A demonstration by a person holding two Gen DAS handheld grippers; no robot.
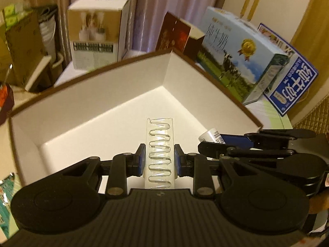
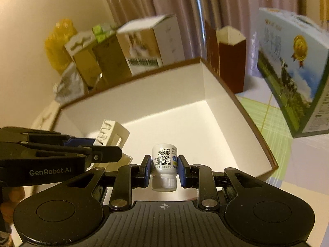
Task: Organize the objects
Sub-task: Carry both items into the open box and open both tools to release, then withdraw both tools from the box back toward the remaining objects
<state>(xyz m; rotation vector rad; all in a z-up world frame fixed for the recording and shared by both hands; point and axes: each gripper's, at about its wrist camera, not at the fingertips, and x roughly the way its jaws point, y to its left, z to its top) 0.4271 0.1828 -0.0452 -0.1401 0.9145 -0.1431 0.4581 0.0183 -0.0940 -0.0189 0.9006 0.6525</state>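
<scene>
While both claws hang over an open white-lined box (image 1: 127, 94), the left claw (image 1: 160, 159) is clamped on a clear plastic tray (image 1: 159, 154) and the right claw (image 2: 164, 169) is clamped on a small white bottle (image 2: 164, 164).

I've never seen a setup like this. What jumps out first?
Two handheld grippers hang over a big white-lined box. The left gripper pinches a clear plastic piece with a wavy channel; the right gripper pinches a small white bottle. Printed cartons crowd behind.
</scene>
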